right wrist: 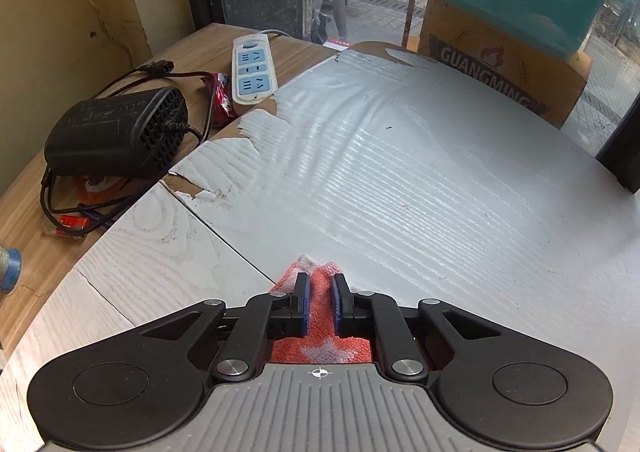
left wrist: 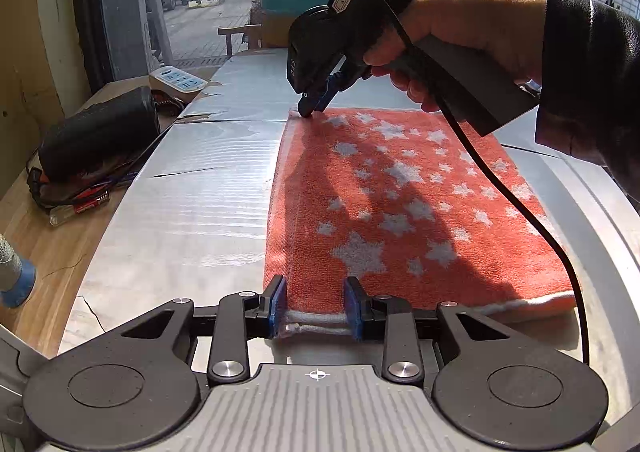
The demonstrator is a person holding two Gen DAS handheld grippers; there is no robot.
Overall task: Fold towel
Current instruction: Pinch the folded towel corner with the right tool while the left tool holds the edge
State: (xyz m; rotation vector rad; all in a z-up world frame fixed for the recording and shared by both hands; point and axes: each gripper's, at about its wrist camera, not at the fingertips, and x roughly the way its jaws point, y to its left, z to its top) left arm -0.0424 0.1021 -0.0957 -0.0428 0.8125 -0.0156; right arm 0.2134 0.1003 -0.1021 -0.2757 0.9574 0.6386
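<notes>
Left wrist view: orange star-print towel [left wrist: 400, 208] lies folded flat on the grey surface [left wrist: 192, 212], filling centre to 3 o'clock. Left claw [left wrist: 316, 310] at 6 o'clock, fingers spread on either side of the towel's near white-edged corner, pads beside the hem, contact unclear. Right claw [left wrist: 310, 106] at 12 o'clock, tips down on the far corner, held by right hand [left wrist: 460, 40]; its jaw gap is too small to read here. Black adapter [left wrist: 100, 132] at 9 o'clock. Right wrist view: right claw [right wrist: 320, 306] at 6 o'clock, narrowly parted with towel [right wrist: 316, 316] fabric between the pads; most of the towel is hidden under the claw body. Power strip [right wrist: 252, 68] at 11 o'clock, adapter [right wrist: 120, 132] at 9 o'clock.
</notes>
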